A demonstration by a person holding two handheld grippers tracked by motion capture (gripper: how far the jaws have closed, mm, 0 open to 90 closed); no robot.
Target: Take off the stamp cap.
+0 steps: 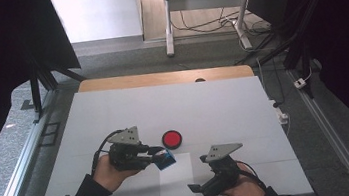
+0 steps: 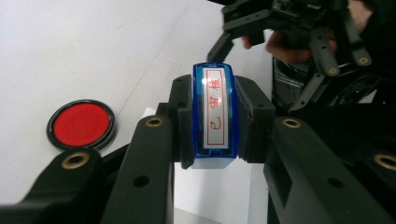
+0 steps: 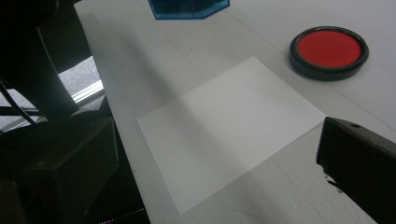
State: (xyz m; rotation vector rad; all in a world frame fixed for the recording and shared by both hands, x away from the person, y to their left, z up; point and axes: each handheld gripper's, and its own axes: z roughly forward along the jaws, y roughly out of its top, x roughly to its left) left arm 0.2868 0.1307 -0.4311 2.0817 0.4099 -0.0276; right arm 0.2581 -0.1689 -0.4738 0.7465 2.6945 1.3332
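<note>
Blue translucent plastic stamp (image 2: 213, 116) sits clenched in my left tongs (image 2: 212, 122), long axis along the jaws (label facing me); right tongs (image 1: 211, 174) released.

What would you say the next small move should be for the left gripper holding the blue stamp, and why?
Probably swing the left gripper a little toward the red ink pad and lower the blue stamp onto it. The stamp is clamped between the jaws, held above the table beside the pad, and the white sheet still looks blank, so inking likely comes first. The right gripper is open, near the sheet's edge.
</note>
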